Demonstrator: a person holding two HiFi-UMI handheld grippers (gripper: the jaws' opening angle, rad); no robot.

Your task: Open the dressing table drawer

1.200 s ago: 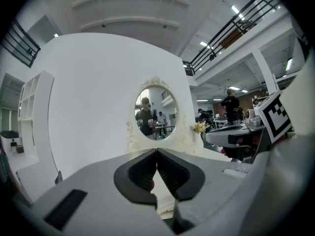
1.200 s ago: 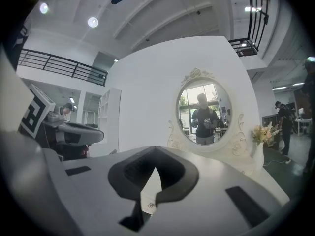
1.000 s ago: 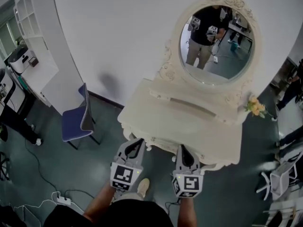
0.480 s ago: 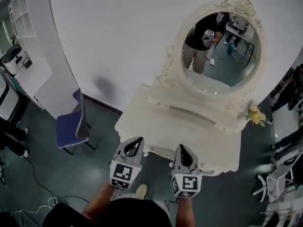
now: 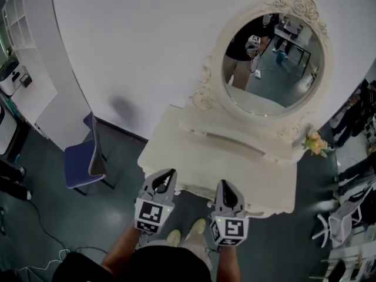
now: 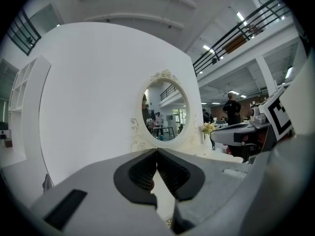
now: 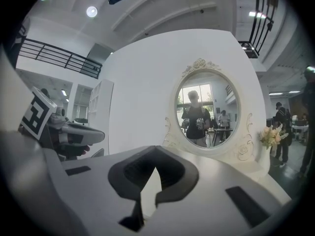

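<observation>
**Approach to the dressing table, both grippers clenched and empty**

The step in hand looks like the approach: nothing is gripped yet, and no drawer shows pulled out. The dressing table (image 5: pixel 194 151) stands against the white wall, just ahead of the person, with its oval mirror (image 5: pixel 273 57) rising behind the pale worktop (image 5: pixel 235 163) and a small bunch of flowers (image 5: pixel 315 143) at its right end. The drawer should sit under the front edge of that worktop, but from the head view its front and handle cannot be made out.

The left gripper (image 5: pixel 168 174) and the right gripper (image 5: pixel 225 184) hover side by side at the table's front edge, pointing nearly level toward the mirror. In the left gripper view the fingers (image 6: pixel 147 168) are pressed together with nothing between them. In the right gripper view the fingers (image 7: pixel 170 173) also meet at the tips, empty.

The next move probably calls for lowering one gripper below the worktop's edge, parting its fingers, and closing them on the drawer's handle before pulling straight back.
</observation>
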